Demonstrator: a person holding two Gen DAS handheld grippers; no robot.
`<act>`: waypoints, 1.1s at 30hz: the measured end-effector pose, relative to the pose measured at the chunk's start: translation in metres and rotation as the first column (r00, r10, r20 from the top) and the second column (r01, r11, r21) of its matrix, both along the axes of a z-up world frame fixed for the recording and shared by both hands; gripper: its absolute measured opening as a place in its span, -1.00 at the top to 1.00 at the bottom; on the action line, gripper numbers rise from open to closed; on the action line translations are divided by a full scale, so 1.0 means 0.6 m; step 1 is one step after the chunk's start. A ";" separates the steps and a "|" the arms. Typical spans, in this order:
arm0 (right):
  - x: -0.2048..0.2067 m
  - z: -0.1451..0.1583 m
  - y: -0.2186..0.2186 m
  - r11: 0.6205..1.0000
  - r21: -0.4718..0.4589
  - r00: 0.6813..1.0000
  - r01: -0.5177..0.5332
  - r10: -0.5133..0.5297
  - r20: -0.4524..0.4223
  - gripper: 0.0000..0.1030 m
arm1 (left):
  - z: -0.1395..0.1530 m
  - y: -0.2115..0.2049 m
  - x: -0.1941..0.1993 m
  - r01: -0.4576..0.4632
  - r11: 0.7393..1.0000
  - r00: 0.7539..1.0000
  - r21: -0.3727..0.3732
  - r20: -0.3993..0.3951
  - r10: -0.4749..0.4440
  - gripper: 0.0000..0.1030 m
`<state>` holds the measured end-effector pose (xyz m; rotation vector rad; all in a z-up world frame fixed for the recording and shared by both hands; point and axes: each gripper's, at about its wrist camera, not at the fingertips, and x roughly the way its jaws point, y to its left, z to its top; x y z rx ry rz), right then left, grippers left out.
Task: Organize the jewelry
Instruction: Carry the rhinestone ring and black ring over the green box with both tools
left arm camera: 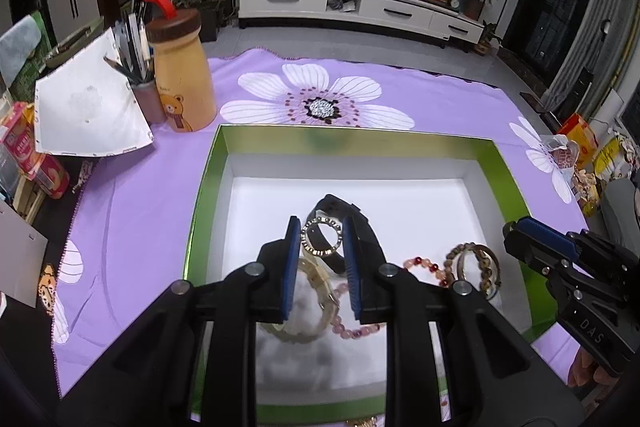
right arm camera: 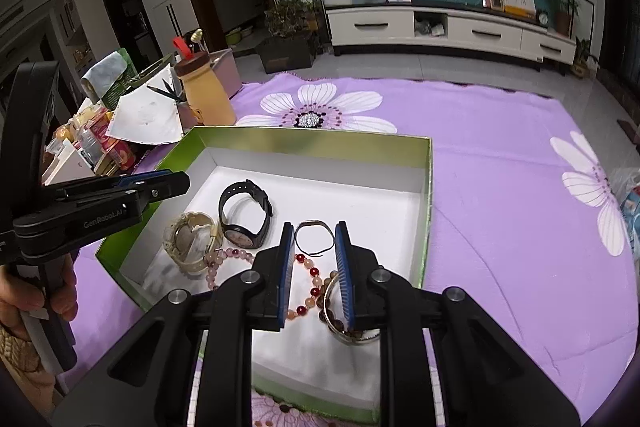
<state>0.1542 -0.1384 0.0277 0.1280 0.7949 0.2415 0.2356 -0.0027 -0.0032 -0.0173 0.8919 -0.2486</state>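
Purple flowered cloth (right arm camera: 500, 187) covers the tabletop; on it sits a green-walled box (right arm camera: 312, 143) with a white floor, holding all the jewelry. We see a black watch (right arm camera: 244, 215) standing on its strap beside a pale chunky watch (right arm camera: 190, 243), then a pink bead bracelet (right arm camera: 224, 259), a red-and-peach bead bracelet (right arm camera: 312, 283), a brown bead bracelet with a metal bangle (right arm camera: 340, 323), and a thin dark band (right arm camera: 314, 239).

Our left gripper (left arm camera: 320, 263) hangs open over the box, holding nothing; the black watch's ringed face (left arm camera: 322, 239) shows right between its fingertips, strap running away from us. Our right gripper (right arm camera: 314, 267) is also open and empty, above the red-and-peach beads, thin band just ahead.

We judge the left is better lined up for the black watch, the right for the thin band or beads.
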 end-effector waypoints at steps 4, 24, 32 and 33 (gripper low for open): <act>0.020 -0.011 -0.005 0.999 0.049 0.999 0.013 -0.011 -0.041 0.60 | -0.014 0.009 0.026 -0.019 1.000 0.999 -0.016 -0.040 0.018 0.59; 0.055 -0.042 0.011 0.999 0.032 0.994 0.013 -0.010 -0.107 0.60 | -0.063 0.012 0.052 -0.041 0.998 0.994 0.038 -0.097 0.044 0.59; 0.057 -0.042 0.012 0.999 0.031 0.994 0.016 -0.013 -0.109 0.60 | -0.064 0.011 0.054 -0.040 0.998 0.994 0.040 -0.096 0.044 0.59; 0.057 -0.042 0.012 0.999 0.031 0.994 0.016 -0.013 -0.109 0.60 | -0.064 0.011 0.054 -0.040 0.998 0.994 0.040 -0.096 0.044 0.59</act>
